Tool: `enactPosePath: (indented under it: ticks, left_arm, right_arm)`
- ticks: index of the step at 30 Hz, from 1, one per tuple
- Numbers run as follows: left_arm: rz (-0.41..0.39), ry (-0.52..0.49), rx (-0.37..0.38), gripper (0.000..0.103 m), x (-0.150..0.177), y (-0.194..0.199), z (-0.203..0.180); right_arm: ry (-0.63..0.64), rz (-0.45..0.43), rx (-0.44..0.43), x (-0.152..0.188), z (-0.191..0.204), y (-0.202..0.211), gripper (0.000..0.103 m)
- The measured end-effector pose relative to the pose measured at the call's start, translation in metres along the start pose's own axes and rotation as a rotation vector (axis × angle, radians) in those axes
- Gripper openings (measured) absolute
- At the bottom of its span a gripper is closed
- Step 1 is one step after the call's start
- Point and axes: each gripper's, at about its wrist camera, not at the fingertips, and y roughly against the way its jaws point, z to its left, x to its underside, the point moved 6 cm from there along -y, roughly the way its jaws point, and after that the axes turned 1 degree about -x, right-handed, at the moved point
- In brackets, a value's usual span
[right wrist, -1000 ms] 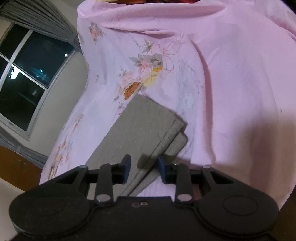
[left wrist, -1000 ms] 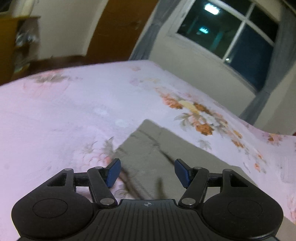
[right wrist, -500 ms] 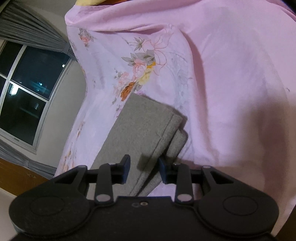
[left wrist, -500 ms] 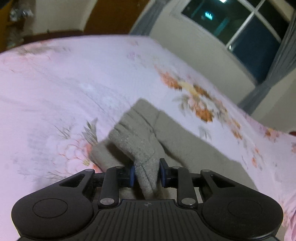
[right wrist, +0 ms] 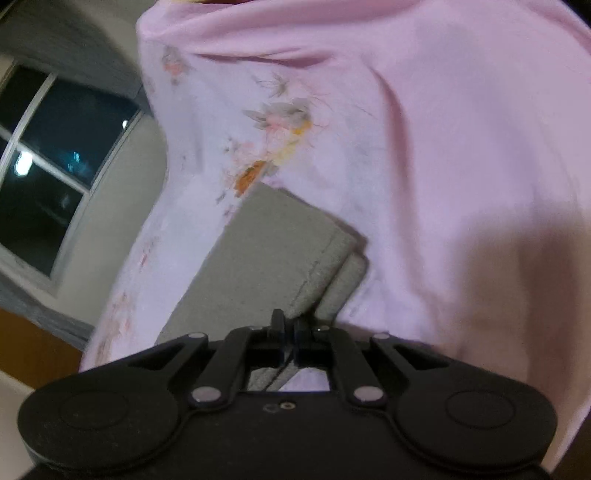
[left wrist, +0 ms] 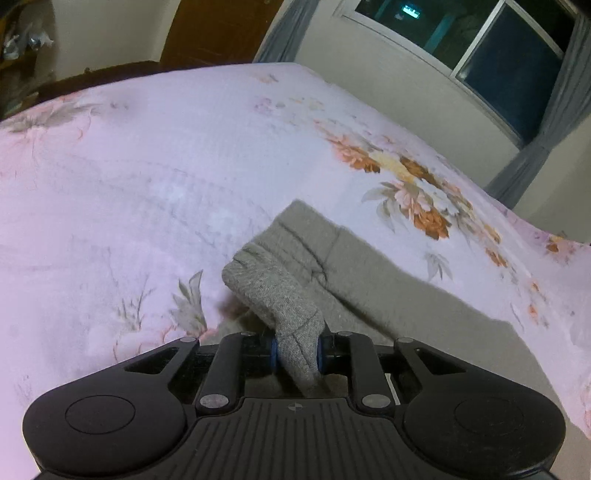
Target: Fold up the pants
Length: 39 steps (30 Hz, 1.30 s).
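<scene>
The grey pants (left wrist: 369, 280) lie folded lengthwise on the pink floral bedsheet (left wrist: 147, 166). In the left wrist view, my left gripper (left wrist: 295, 352) is shut on a bunched corner of the pants and holds it lifted off the sheet. In the right wrist view, the pants (right wrist: 266, 251) show two stacked leg ends with hems. My right gripper (right wrist: 290, 334) is shut on the near edge of the upper leg end, with cloth between the fingers.
The bed runs along a cream wall with a dark window (left wrist: 509, 70) and grey curtains (left wrist: 539, 147). A brown door (left wrist: 214, 33) stands beyond the bed's far end. The sheet (right wrist: 443, 147) is creased near the top of the right wrist view.
My left gripper closed on the pants corner and lifted it. My right gripper moved onto the leg end and closed on its edge.
</scene>
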Motion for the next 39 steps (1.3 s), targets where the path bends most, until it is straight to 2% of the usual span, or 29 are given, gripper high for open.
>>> enactPosePath:
  ticks: [2,3,4,5,6,7,8,13,15,18,19,20,22,25,27,28,30,31,34,39]
  left_arm:
    - [-0.002,-0.015,0.008,0.021,0.005,0.006,-0.001]
    - [-0.004,-0.022,0.012,0.026,0.006,0.01,-0.001]
    - [-0.007,-0.023,0.011,0.029,0.007,0.016,-0.001]
    - [-0.019,-0.025,0.013,0.033,0.008,0.025,-0.001]
    - [-0.039,-0.031,0.019,0.035,0.01,0.035,-0.001]
    - [-0.06,-0.043,0.014,0.036,0.012,0.045,-0.001]
    - [-0.075,-0.058,0.001,0.038,0.016,0.052,0.0]
    - [-0.041,-0.052,-0.008,0.038,0.031,0.046,0.006]
    - [-0.041,-0.049,-0.024,0.056,0.033,0.04,0.004]
    - [0.004,-0.031,-0.066,0.057,0.04,0.02,0.003]
    - [0.005,-0.022,-0.073,0.057,0.04,0.017,0.002]
    - [0.007,-0.027,-0.085,0.058,0.04,0.016,0.0]
    - [0.012,-0.039,-0.109,0.058,0.04,0.014,-0.003]
    - [0.016,-0.048,-0.12,0.058,0.041,0.013,-0.004]
    - [0.018,-0.047,-0.117,0.058,0.041,0.013,-0.003]
    - [0.019,-0.049,-0.117,0.058,0.041,0.012,-0.004]
    - [0.022,-0.055,-0.124,0.058,0.042,0.01,-0.004]
    - [0.024,-0.057,-0.129,0.058,0.041,0.01,-0.005]
    - [0.032,-0.063,-0.138,0.059,0.04,0.009,-0.006]
    - [0.033,-0.058,-0.143,0.059,0.038,0.01,-0.006]
  right_arm:
    - [0.026,-0.006,0.0,0.003,0.003,0.003,0.006]
    - [0.027,-0.008,-0.005,0.003,0.003,0.006,0.008]
    - [0.021,-0.023,-0.016,0.001,0.004,0.013,0.018]
    - [0.024,-0.047,-0.027,-0.001,0.005,0.021,0.032]
    - [0.035,-0.075,-0.031,-0.002,0.006,0.032,0.038]
    - [0.037,-0.09,-0.031,-0.002,0.005,0.039,0.05]
    - [0.035,-0.087,-0.031,-0.003,0.003,0.043,0.051]
    - [0.009,-0.051,-0.043,-0.007,-0.007,0.031,0.049]
    - [-0.022,-0.042,-0.043,-0.01,-0.011,0.019,0.048]
    - [-0.03,-0.019,-0.035,-0.013,-0.007,0.004,0.046]
    - [0.002,-0.006,-0.014,-0.014,-0.001,0.0,0.033]
    - [0.046,0.015,0.003,-0.014,0.006,-0.003,0.012]
    - [0.141,0.02,0.019,-0.017,0.024,-0.004,0.011]
    - [0.234,-0.051,-0.081,-0.024,0.05,0.019,0.011]
    - [0.27,-0.081,-0.1,-0.024,0.047,0.028,0.011]
    - [0.26,-0.074,-0.079,-0.022,0.036,0.026,0.011]
    - [0.192,0.013,0.009,-0.015,0.0,0.005,0.011]
    - [0.161,0.024,0.001,-0.011,-0.01,-0.001,0.01]
    - [0.155,-0.002,-0.002,-0.011,-0.007,0.0,0.012]
    - [0.26,0.018,0.103,-0.012,0.015,-0.008,0.012]
